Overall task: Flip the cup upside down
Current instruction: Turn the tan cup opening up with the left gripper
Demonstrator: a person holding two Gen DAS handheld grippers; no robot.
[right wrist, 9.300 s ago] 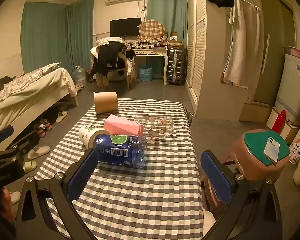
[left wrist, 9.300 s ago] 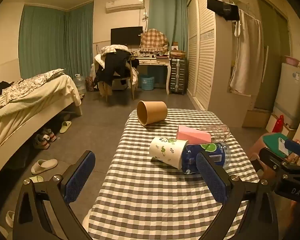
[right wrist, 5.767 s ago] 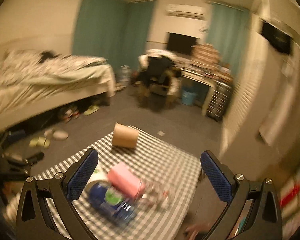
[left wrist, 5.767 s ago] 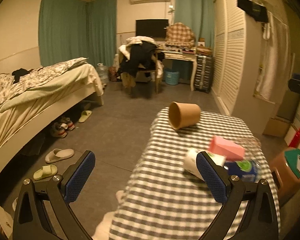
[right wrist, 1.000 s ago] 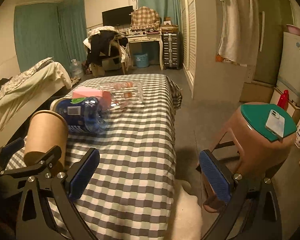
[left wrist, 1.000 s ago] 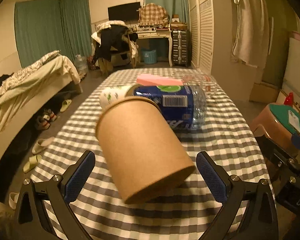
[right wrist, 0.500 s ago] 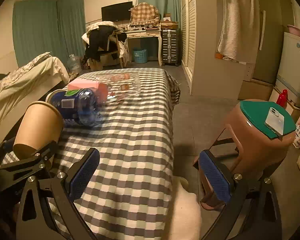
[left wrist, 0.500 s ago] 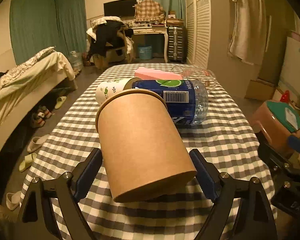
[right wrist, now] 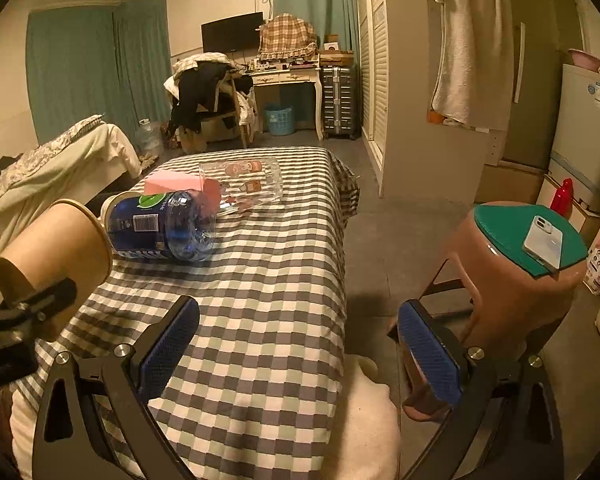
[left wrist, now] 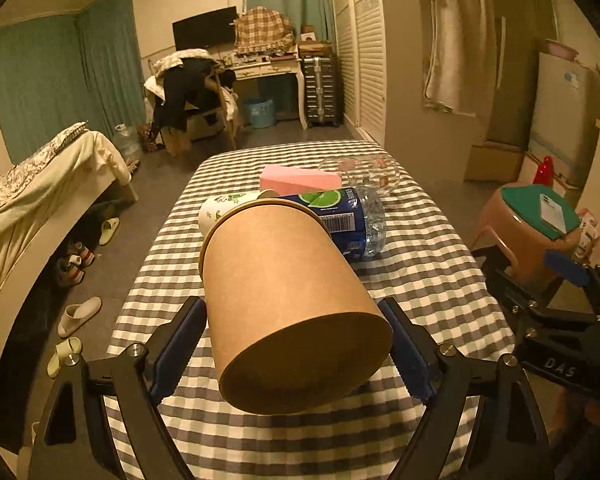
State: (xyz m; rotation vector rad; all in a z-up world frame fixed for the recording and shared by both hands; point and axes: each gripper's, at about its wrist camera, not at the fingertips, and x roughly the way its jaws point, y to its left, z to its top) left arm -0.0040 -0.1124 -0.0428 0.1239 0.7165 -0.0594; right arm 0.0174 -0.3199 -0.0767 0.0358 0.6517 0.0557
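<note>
A plain brown paper cup fills the middle of the left wrist view. It is tilted, its flat base toward the camera and its rim pointing away. My left gripper is shut on the cup, one blue pad on each side, and holds it above the checked table. The cup also shows at the left edge of the right wrist view, tilted and held by the left gripper. My right gripper is open and empty over the table's right edge.
Behind the cup lie a white leaf-print cup, a blue-labelled plastic bottle, a pink box and a clear container. A brown stool with a phone stands right of the table. A bed is at the left.
Over the last second my left gripper closed from wide open onto the brown cup and lifted it, base tipping up toward the camera. The right gripper barely moved.
</note>
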